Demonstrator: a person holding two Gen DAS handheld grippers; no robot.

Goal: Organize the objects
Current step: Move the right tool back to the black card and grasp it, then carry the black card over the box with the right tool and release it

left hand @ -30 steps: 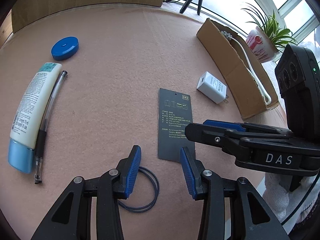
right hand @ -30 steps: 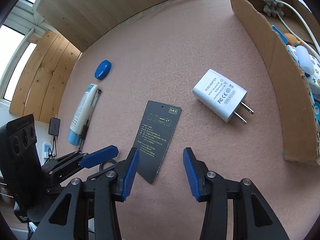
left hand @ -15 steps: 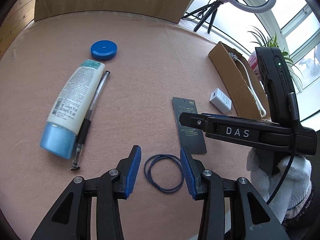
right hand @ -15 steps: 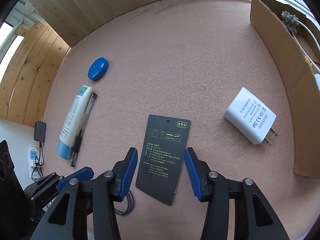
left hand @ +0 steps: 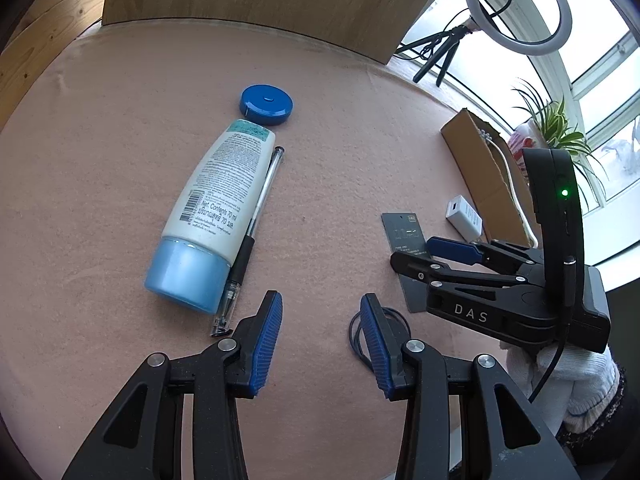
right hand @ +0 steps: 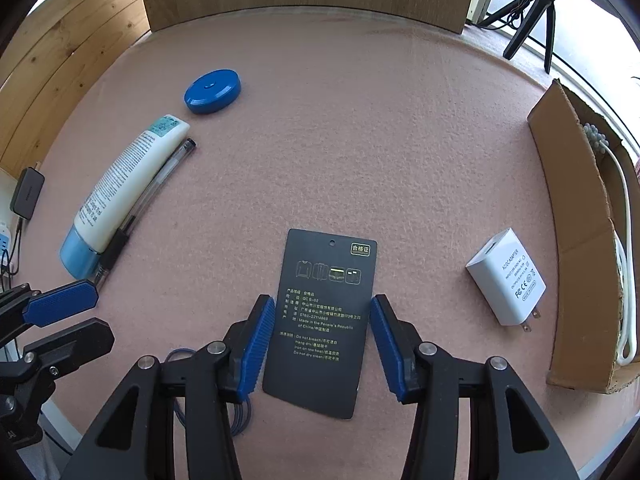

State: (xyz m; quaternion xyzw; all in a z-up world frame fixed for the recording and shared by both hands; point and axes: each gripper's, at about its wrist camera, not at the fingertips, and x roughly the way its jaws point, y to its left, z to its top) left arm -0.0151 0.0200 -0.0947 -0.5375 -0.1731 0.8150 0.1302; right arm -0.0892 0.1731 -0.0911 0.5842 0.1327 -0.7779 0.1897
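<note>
Pink felt covers the table (right hand: 360,120). R gripper (right hand: 322,344) points steeply down over a black tag (right hand: 324,320) lying flat; its blue fingers (right hand: 256,344) stand apart on either side of the tag's lower half, w/ no visible squeeze on it — nothing held. L gripper (left hand: 320,340) also has its fingers (left hand: 264,344) spread and empty, over bare felt. A blue elastic loop (left hand: 394,320) lies just at 3 o'clock of the L gripper's gap, partly hidden behind the right-hand finger; in the R wrist view the same loop peeks out beneath that gripper's left-hand finger, just beside the tag.

At approx 10 o'clock from the tag, well apart, lies a white lotion tube (right hand: 124,184) w/ light-blue cap, and a clear pen (right hand: 152,196) lies right alongside, touching it. A round blue tape measure (right hand: 212,91) sits near the tube's far end, toward 12 o'clock. At 3 o'clock of the tag is a white charger plug (right hand: 506,278), prongs pointing toward the near edge. Beyond it, further to 3 o'clock, stands a cardboard box (right hand: 576,216) w/ a white cable (right hand: 624,240) inside. A white-gloved hand (left hand: 560,376) holds the R gripper.
</note>
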